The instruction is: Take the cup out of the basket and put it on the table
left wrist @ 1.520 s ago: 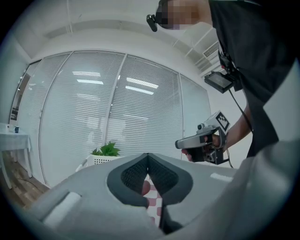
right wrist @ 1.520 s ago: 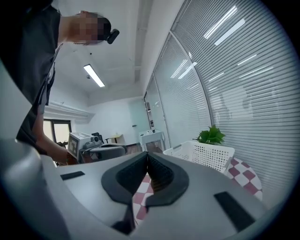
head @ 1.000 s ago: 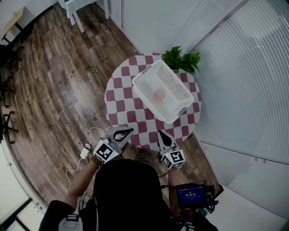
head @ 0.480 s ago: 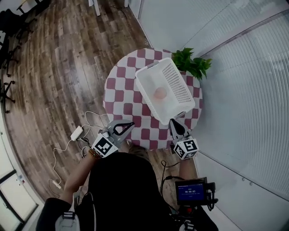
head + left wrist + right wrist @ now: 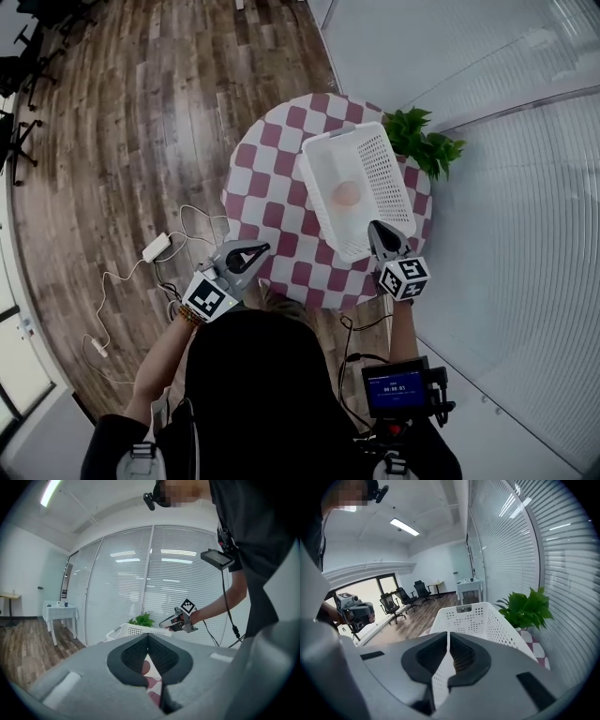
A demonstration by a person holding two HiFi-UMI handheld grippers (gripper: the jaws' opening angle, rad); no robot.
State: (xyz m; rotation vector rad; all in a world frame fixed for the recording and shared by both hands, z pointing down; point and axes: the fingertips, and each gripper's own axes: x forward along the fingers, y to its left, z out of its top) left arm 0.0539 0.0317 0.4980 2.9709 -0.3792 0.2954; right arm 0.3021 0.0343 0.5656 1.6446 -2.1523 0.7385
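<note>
A white perforated basket (image 5: 375, 178) stands on the round red-and-white checked table (image 5: 267, 178). A peach-coloured cup (image 5: 347, 193) lies on the basket's floor. My right gripper (image 5: 376, 226) is shut and empty, with its tips at the basket's near corner, outside the rim. In the right gripper view the basket (image 5: 483, 620) fills the space just past the right gripper (image 5: 449, 634); the cup is hidden there. My left gripper (image 5: 266, 247) is shut and empty, at the table's near-left edge, well apart from the basket. In the left gripper view the left gripper (image 5: 147, 635) points toward the basket (image 5: 133, 630).
A green potted plant (image 5: 427, 145) sits at the table's far right edge, against a glass wall with blinds. A white power strip (image 5: 155, 247) with cables lies on the wooden floor at left. Office chairs (image 5: 19, 70) stand far left.
My right gripper has moved forward and right, from the table's near edge up to the basket's near corner. The left gripper has stayed near the table's near-left edge.
</note>
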